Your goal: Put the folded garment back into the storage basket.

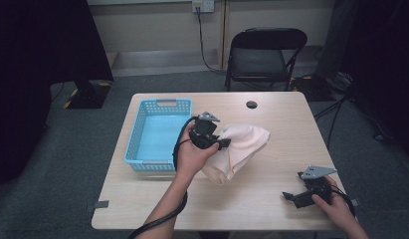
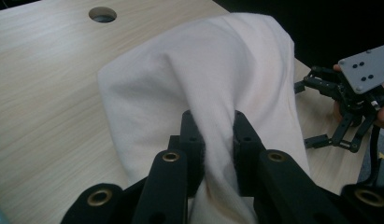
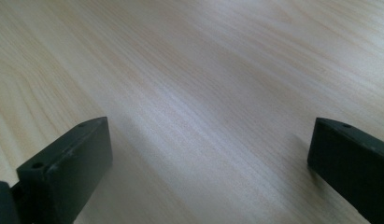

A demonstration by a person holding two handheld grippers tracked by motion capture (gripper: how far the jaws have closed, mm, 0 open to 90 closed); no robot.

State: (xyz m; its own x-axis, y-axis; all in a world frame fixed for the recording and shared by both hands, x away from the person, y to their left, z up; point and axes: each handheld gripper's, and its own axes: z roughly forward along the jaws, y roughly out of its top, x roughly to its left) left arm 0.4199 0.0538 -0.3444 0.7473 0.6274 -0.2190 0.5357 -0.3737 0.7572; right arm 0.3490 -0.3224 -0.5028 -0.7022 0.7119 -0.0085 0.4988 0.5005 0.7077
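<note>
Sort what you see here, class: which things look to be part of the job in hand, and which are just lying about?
Likely in the job:
cloth, pinched in the left gripper
blue basket beside it
right gripper, jaws open over bare table

Lying about:
chair
wall socket and its cable

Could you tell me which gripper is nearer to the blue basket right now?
The left. The left gripper sits just beside the blue basket, pinching the cream cloth; the right gripper rests open near the table's front right corner, well away.
</note>
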